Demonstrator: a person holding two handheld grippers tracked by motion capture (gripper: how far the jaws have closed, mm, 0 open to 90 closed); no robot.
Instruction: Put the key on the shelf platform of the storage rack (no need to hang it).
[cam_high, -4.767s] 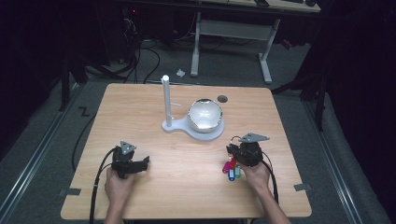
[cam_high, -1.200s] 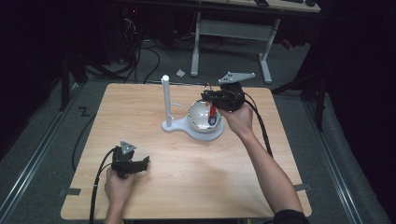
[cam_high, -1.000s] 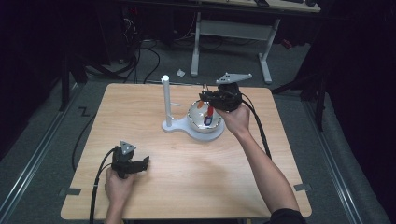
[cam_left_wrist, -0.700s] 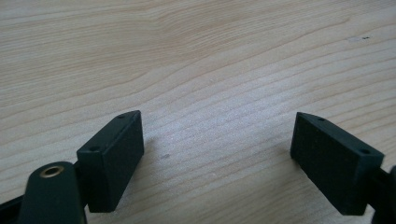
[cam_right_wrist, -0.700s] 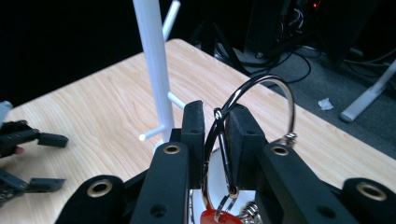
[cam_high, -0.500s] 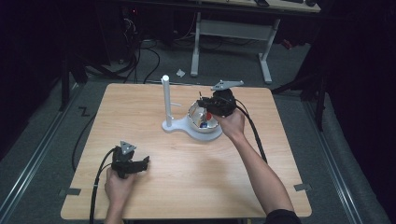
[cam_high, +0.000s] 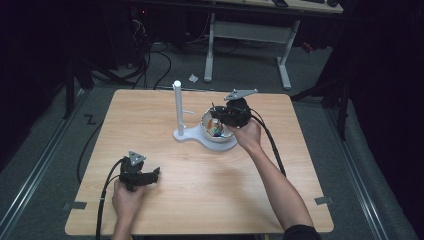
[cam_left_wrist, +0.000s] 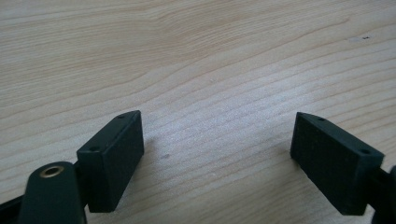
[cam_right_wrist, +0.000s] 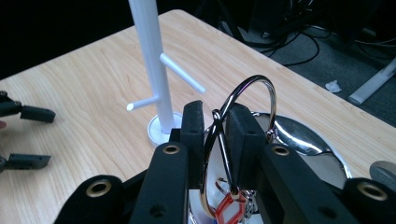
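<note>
Chrome key ring (cam_right_wrist: 243, 121) pinched tight in the right claw (cam_right_wrist: 215, 122), clear in right gripper view; left claw (cam_left_wrist: 219, 154) wide, empty.

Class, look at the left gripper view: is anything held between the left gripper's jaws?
No: the left gripper has its jaws standing wide apart, with bare wooden table between them.

Can't really make out what hangs off the key ring (cam_right_wrist: 243, 135), since the right gripper (cam_right_wrist: 215, 140) covers most of it and the frame bottom cuts the red tag (cam_right_wrist: 228, 208), and from above the bowl's (cam_high: 207, 122) contents are just tiny coloured specks.
</note>
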